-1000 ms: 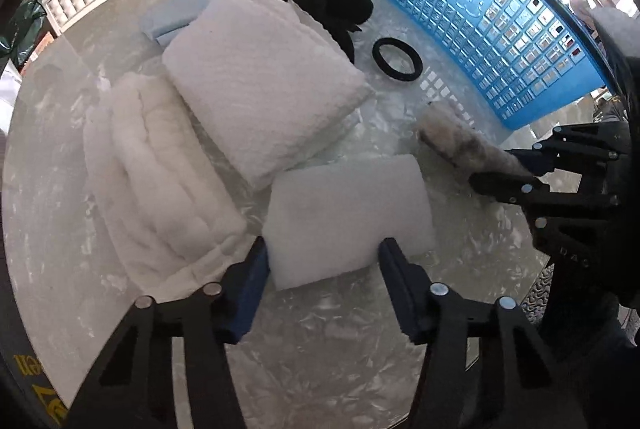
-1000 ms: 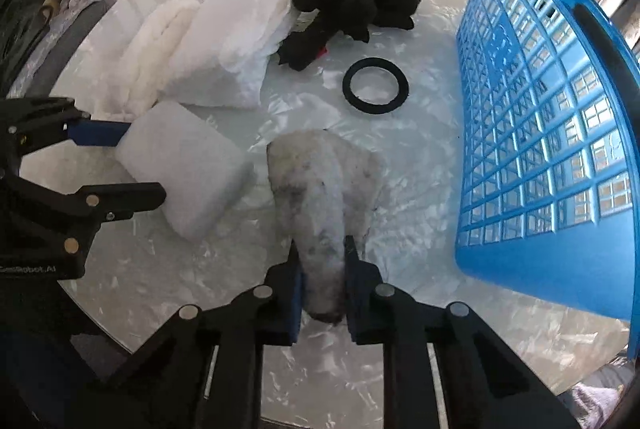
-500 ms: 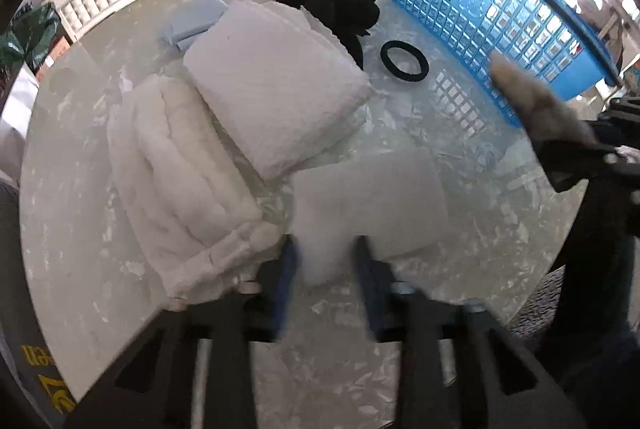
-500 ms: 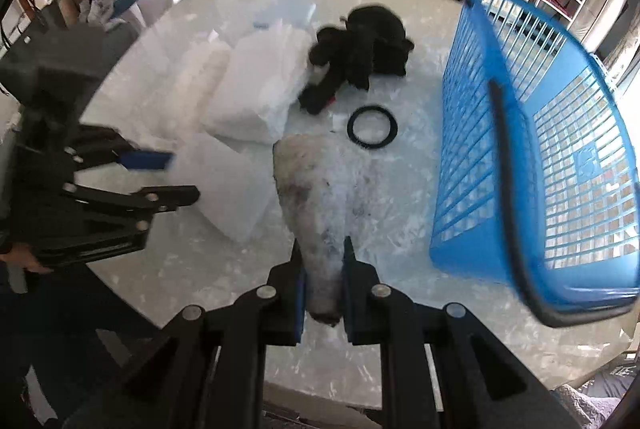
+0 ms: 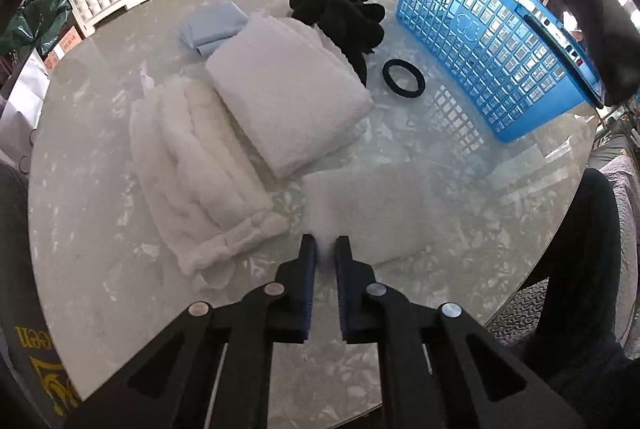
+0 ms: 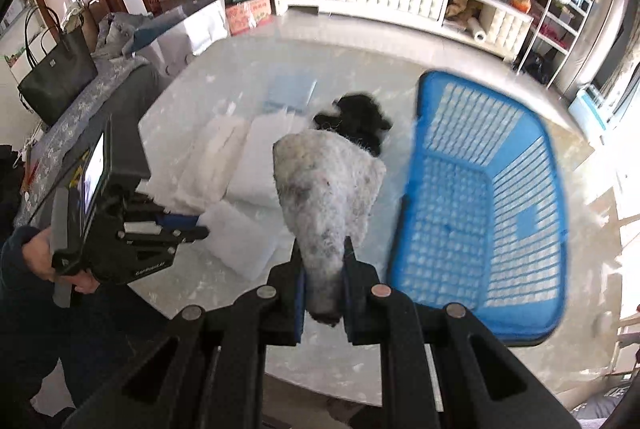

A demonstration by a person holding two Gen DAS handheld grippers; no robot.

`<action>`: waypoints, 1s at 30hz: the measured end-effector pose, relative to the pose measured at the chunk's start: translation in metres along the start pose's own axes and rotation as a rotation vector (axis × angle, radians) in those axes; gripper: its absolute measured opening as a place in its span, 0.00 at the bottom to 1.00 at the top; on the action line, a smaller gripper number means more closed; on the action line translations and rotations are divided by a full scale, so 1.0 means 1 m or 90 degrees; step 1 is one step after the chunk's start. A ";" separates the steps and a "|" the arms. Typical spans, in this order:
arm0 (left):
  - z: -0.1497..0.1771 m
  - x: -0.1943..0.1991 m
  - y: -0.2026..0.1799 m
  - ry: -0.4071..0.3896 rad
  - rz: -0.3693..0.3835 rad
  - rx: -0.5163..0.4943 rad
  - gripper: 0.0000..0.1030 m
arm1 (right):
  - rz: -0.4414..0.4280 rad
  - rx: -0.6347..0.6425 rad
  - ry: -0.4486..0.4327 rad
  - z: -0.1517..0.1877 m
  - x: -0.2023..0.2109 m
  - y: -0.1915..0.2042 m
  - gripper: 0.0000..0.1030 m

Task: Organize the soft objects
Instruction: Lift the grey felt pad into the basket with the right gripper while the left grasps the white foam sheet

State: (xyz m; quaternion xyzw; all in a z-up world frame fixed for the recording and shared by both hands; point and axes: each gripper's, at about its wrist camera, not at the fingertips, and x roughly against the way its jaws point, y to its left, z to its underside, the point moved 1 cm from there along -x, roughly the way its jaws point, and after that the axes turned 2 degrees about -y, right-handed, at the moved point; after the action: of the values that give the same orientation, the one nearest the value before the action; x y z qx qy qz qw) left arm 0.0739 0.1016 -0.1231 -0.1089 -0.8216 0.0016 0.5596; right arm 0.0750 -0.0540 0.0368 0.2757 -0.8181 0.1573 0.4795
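My left wrist camera looks steeply down along its gripper [image 5: 325, 249], close over the near edge of the counter [image 5: 100, 269], with the blue basket [image 5: 480, 41] at the upper right of the frame. My right wrist camera sits higher and farther back, looking down past its own gripper [image 6: 323, 271], taking in the whole counter [image 6: 400, 341] and the shelves behind. Both views share the basket [image 6: 480, 221], and the right view shows the left gripper [image 6: 192, 227] at its left edge.

A grey-flecked fuzzy cloth [image 6: 326, 185] hangs lifted above the table, its narrow end pinched in my right gripper [image 6: 324, 269], beside the blue basket [image 6: 480, 213] on the right. My left gripper [image 5: 325, 253] pinches the near corner of a flat white foam pad [image 5: 372, 205] near the table's edge.
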 end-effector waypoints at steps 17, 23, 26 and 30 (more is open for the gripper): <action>-0.005 0.014 -0.005 -0.008 0.010 0.008 0.08 | 0.114 0.019 0.068 -0.003 -0.032 -0.087 0.13; -0.007 0.012 -0.009 -0.007 0.001 0.013 0.08 | 0.115 -0.004 0.127 0.013 -0.063 -0.110 0.13; -0.008 0.012 -0.012 -0.009 0.002 0.011 0.08 | 0.112 -0.008 0.148 0.014 -0.071 -0.114 0.13; -0.012 0.019 -0.018 -0.020 0.013 0.010 0.08 | 0.110 -0.007 0.164 0.014 -0.081 -0.118 0.13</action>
State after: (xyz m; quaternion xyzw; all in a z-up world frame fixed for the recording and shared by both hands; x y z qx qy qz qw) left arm 0.0748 0.0859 -0.0992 -0.1129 -0.8292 0.0154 0.5473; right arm 0.1675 -0.1312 -0.0417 0.1791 -0.7713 0.2274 0.5668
